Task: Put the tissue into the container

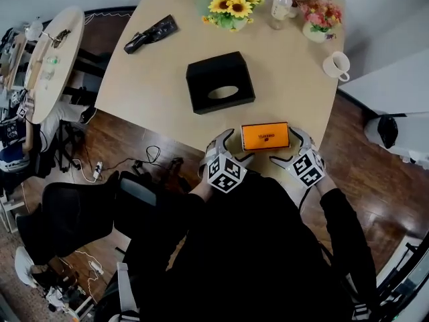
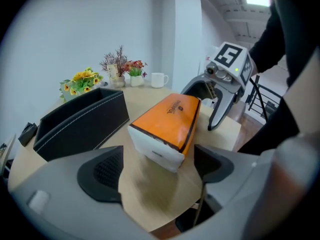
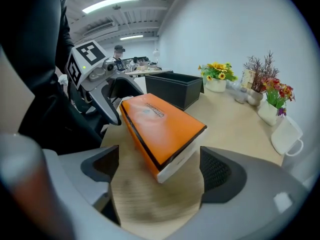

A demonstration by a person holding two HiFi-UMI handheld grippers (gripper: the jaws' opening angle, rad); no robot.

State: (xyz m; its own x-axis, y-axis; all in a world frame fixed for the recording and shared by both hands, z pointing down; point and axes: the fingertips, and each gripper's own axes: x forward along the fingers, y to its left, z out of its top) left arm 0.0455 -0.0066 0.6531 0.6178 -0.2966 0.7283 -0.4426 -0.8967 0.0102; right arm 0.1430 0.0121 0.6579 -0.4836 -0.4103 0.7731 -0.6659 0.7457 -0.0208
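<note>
**Both grippers wide open at the ends of the tissue pack**

Closest to me, the left gripper (image 2: 157,170) has its jaws spread wide. The white end of the orange tissue pack (image 1: 265,135) sits in the gap between its dark pads (image 2: 102,170), and I see bare table on either side of it, so neither pad touches it. The right gripper (image 3: 160,173) is the same at the other end: jaws as far apart as I can see them go, the pack's end between them, no pad pressing on it. Neither gripper has hold of anything.

From the head view, the pack lies flat on the wooden table (image 1: 161,72), close to the near edge, with one gripper at each short end. The black container (image 1: 220,82) stands further in on the table, apart from the pack and a little to its left, with an oval opening in its top.

At the far end I can see sunflowers (image 1: 231,5), a small bottle (image 1: 281,5), a pot of pink flowers (image 1: 320,19) and a white mug (image 1: 336,65). A dark object (image 1: 151,32) lies near the left edge; I can't tell what it is.
</note>
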